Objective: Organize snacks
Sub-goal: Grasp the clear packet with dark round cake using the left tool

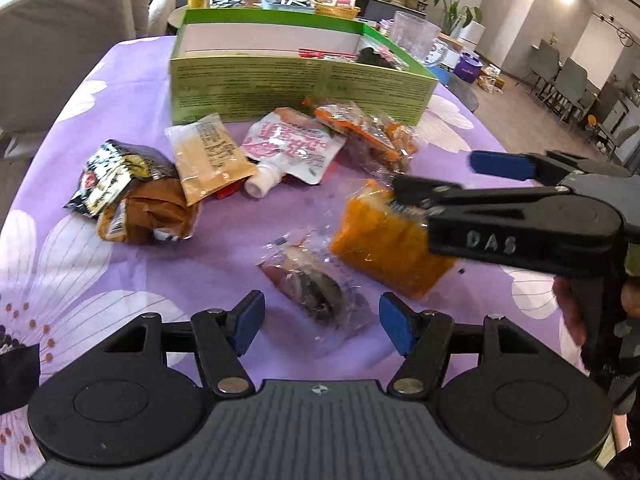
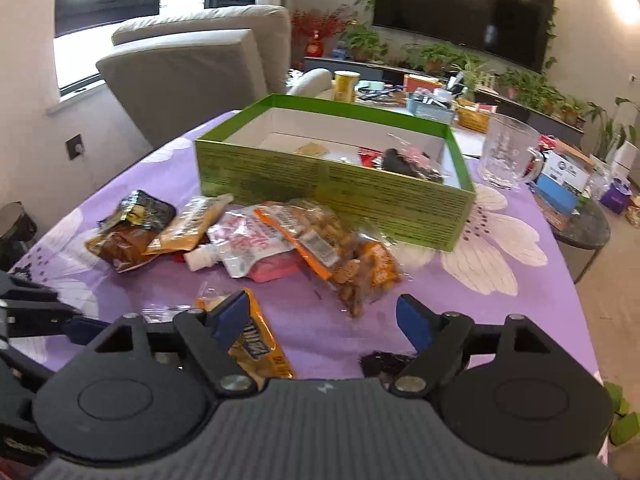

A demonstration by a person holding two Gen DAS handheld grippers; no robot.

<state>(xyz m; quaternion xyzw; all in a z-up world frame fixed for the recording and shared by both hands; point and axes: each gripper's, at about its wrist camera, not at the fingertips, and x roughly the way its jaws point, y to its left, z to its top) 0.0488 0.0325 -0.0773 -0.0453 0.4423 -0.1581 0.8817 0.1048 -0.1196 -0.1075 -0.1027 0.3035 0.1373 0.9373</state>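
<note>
- Nearest in the left wrist view, the left tool (image 1: 322, 322) is seen with its blue pads spread; nothing is pinched. A clear-wrapped dark snack (image 1: 316, 284) lies on the bench between and just beyond the pads, which do not touch it.
- At 3 o'clock in that view, the right tool (image 1: 448, 178) is reached in from the side, held by a hand (image 1: 572, 308). Its fingers are spread, with one blue pad above the bench and the lower finger over the near end of an orange packet (image 1: 384, 240). The packet lies flat on the bench and appears released rather than pinched.
- In the right wrist view, the same orange packet is seen beside the left-hand pad, not clamped.
- The bench is covered by a purple flowered cloth (image 1: 132, 80).
- Further out, at 10 to 12 o'clock, a loose row of snacks is left on the cloth: a black and yellow packet (image 1: 116, 172) resting on a brown packet (image 1: 148, 216), a tan sachet (image 1: 208, 156), a white and pink spout pouch (image 1: 288, 148), and a clear bag of orange crackers (image 1: 368, 132).
- Beyond them, at 12 o'clock, an open green box (image 2: 332, 184) is stood on the bench. A few items are already seen inside, mostly toward its right end; much of its floor is bare.
- A glass mug (image 2: 506, 156) is stood beside the box at 1 o'clock.
- The task is judged to be at an early stage: a few snacks are boxed, and roughly seven remain outside.
</note>
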